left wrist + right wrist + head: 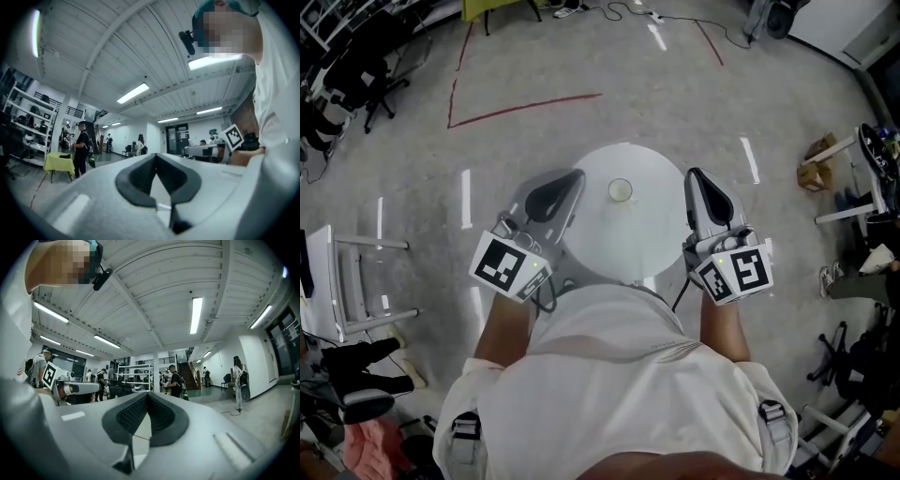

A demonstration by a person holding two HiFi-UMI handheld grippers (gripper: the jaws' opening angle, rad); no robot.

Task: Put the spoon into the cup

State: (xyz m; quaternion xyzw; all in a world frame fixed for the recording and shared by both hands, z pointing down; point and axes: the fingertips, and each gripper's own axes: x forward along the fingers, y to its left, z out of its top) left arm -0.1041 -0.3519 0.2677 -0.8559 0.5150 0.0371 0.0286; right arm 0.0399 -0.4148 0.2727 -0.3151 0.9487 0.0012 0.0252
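Closest to you, both tongs are pressed together with nothing pinched. The left gripper (567, 183) and the right gripper (698, 187) each show their pads meeting at the tips, and both gripper views look out into the hall rather than down at the work. You hold them on either flank of the small round table (609, 244), over its rim.

The cup (620, 190) stands upright on the far half of the tabletop, between the two grippers and apart from both. The spoon shows in no view. The cup's inside looks pale, but it is too small to tell whether a handle sits in it. The spoon may already be in the cup, or it may lie out of frame.

Either way, tip your head to look into the cup. Keep closed tips off its wall, since it probably slides or tips easily.

The tabletop gives little margin. Beyond it, the floor up to the red tape line (525, 108) is open, and the office chair (375, 89) stands well apart.
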